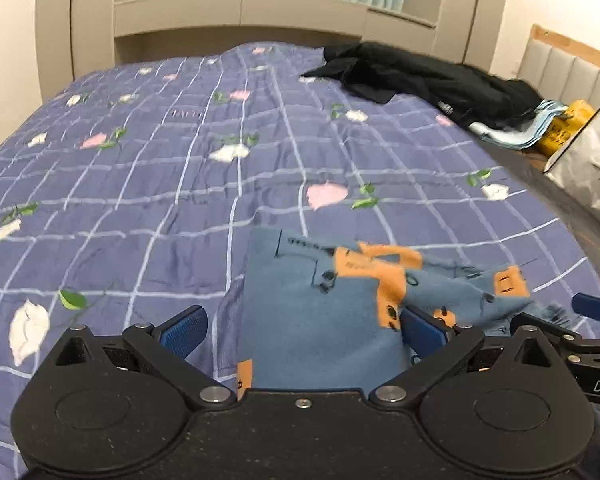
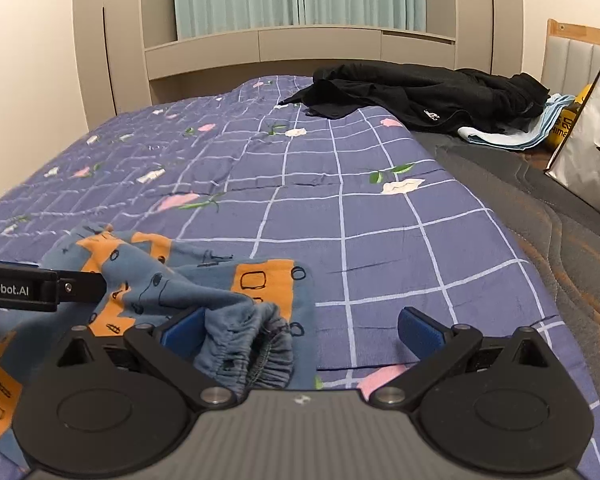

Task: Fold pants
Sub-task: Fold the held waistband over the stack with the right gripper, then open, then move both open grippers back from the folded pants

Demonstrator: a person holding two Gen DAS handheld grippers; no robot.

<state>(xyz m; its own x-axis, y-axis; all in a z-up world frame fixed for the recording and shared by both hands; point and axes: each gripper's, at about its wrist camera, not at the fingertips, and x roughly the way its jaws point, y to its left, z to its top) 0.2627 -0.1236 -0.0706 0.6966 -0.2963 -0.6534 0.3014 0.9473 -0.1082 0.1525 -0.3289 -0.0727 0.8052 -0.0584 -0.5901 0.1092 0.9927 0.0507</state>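
Small blue pants with orange patches lie on the bed near its front edge. In the left wrist view my left gripper is open, its jaws wide apart over the flat folded part of the pants. In the right wrist view my right gripper is open too; the gathered elastic waistband lies bunched between its jaws, against the left finger. The pants spread to the left there, with the left gripper's body beside them. The right gripper's fingertip shows at the right of the left wrist view.
The bed has a purple checked floral quilt. Black clothes and a folded light-blue cloth lie at the far right. A white paper bag stands at the right on the bare dark mattress. Cabinets and curtains stand behind.
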